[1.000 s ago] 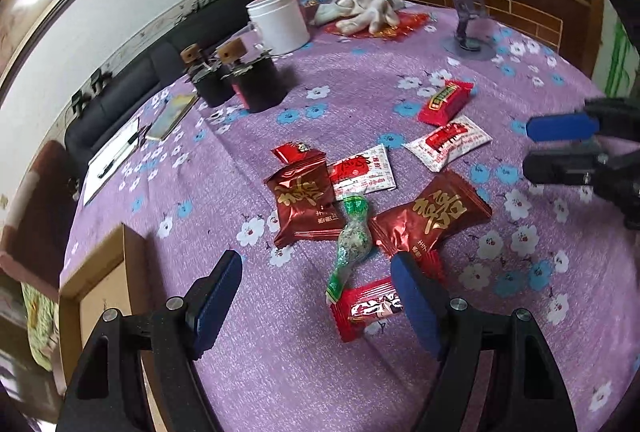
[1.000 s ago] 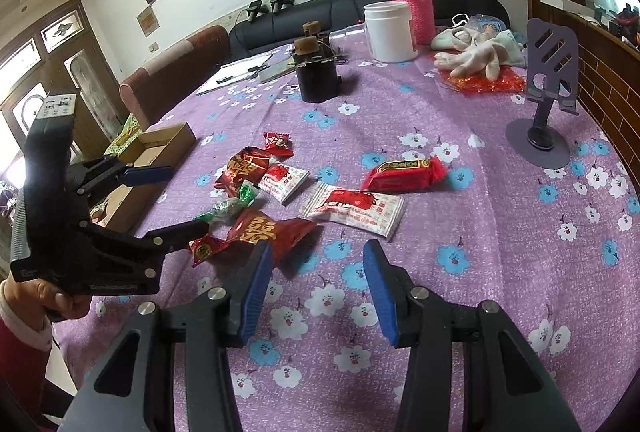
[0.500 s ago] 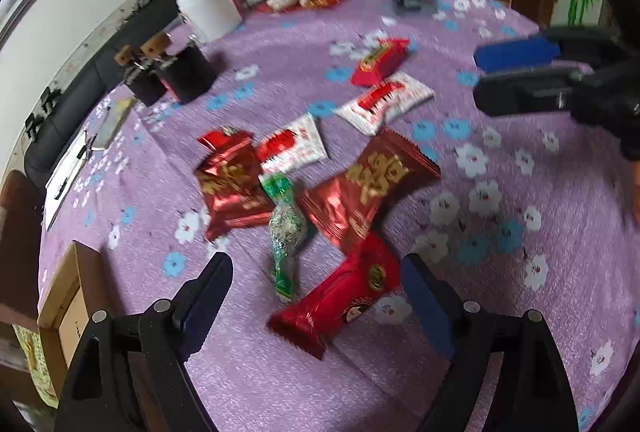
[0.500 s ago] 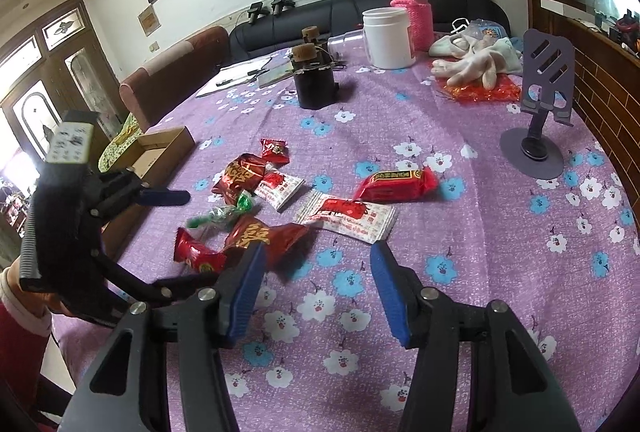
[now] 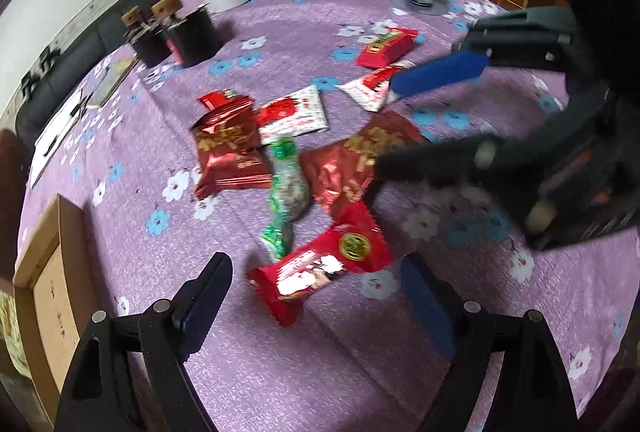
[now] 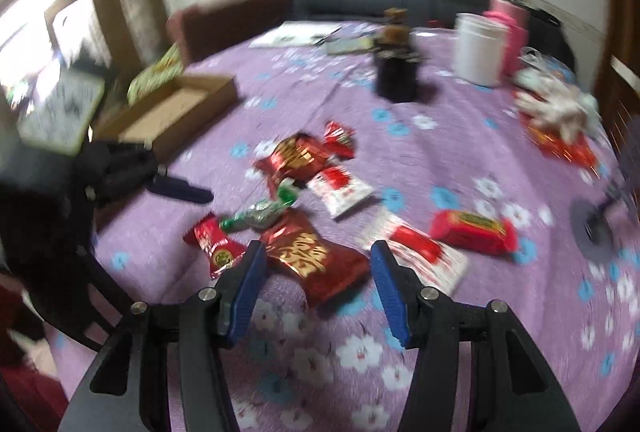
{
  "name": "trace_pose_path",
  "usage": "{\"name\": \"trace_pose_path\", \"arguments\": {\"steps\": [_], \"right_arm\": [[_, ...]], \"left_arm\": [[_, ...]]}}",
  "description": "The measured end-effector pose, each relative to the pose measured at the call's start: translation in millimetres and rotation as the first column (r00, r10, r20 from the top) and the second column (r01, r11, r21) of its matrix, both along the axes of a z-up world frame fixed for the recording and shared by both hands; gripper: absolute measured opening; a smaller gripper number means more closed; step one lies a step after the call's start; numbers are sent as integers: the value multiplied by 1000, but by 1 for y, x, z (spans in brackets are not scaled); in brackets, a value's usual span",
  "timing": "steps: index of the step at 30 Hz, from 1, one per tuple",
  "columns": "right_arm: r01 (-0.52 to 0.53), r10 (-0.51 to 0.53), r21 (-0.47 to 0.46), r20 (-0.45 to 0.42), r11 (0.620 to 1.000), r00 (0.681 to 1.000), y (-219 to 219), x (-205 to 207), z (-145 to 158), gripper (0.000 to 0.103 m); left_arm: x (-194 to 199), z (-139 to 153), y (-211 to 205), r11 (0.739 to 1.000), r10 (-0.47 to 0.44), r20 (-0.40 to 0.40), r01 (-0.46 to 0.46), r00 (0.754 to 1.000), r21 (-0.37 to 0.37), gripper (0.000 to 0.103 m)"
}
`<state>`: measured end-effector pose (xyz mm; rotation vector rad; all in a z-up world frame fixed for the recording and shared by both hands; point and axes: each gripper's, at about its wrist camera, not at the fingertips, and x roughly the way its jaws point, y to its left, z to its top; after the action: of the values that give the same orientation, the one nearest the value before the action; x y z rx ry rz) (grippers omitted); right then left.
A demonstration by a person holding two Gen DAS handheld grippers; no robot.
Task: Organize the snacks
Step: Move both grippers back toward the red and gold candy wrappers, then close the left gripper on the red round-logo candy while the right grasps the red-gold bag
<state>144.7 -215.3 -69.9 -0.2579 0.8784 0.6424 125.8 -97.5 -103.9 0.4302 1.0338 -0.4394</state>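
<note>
Snacks: loose packets lie clustered mid-bench; red packet [image 5: 320,274] sits between the left gripper [image 5: 316,296] fingers, untouched.
Change: both sets of fingers have just been opening; right gripper [image 6: 316,288] has swung over the dark red packet [image 6: 316,264].
Meaning: likely two pickups coming; nothing boxed yet.
Box: cardboard box [image 6: 180,107] at ten o'clock.
Pose: both angled down, fingers apart.
</note>
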Motion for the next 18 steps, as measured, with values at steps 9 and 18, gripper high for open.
{"name": "trace_pose_path", "arguments": {"steps": [9,18], "right_arm": [[-144,140,-77,-55,987,989,19,17,-21,53],[-175,167,-106,-77,979,983,22,18,-24,36]], "left_arm": [[14,3,-3,994,-104,-26,105,994,12,89],[30,-3,1,990,-143,-138,139,980,-40,89]]}}
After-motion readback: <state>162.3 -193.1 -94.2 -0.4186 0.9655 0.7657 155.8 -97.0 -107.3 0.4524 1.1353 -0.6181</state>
